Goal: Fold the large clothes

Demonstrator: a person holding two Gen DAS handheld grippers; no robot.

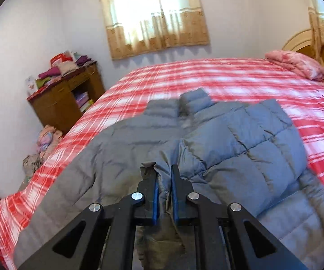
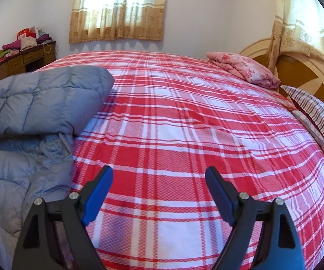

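Observation:
A grey-blue quilted puffer jacket [image 1: 240, 139] lies on the bed's red and white plaid cover [image 1: 206, 78], partly folded over itself. My left gripper [image 1: 164, 168] is shut on a fold of the jacket's edge, with fabric pinched between the blue pads. In the right wrist view the jacket [image 2: 38, 103] lies at the left, its folded part raised. My right gripper [image 2: 159, 173] is open and empty above the plaid cover [image 2: 184, 123], to the right of the jacket.
A folded pink blanket [image 2: 242, 69] and a striped pillow [image 2: 314, 112] lie by the wooden headboard [image 2: 308, 74]. A wooden desk [image 1: 65, 99] piled with clothes stands at the far left wall. Clothes lie on the floor [image 1: 45, 144] beside the bed. Curtains [image 1: 155, 15] cover the window.

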